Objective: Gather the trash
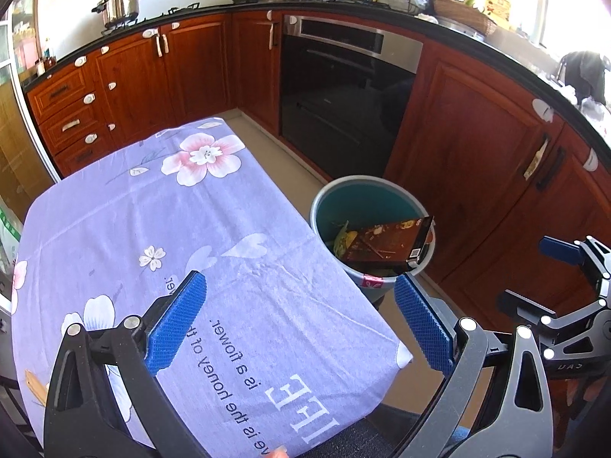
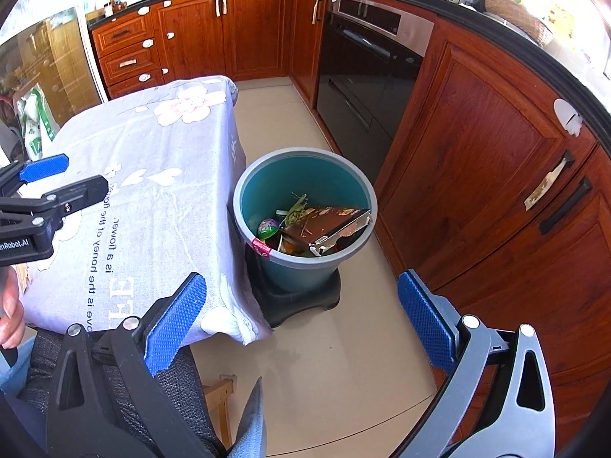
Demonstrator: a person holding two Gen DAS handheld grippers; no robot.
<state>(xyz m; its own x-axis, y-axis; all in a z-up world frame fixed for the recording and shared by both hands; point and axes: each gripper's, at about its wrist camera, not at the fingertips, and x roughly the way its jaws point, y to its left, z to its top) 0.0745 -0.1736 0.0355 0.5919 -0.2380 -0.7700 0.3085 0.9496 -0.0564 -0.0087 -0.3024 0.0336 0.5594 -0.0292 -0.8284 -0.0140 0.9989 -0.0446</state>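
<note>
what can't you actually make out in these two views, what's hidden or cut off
- Bottom of the bin: both views, covered by the brown box and other trash.
- Table legs and underside: both views, hidden by the cloth.
- Table's near-left corner: left wrist view, blocked by the open left gripper.
- Window-side counter: both views, washed out by glare.
- Floor under the open right gripper: partly blocked.

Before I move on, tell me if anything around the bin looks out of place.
One thing: the brown box lies tilted in the trash bin, one corner propped on the rim and poking above it, not dropped fully inside. Nothing shows spilled on the floor around it.
</note>
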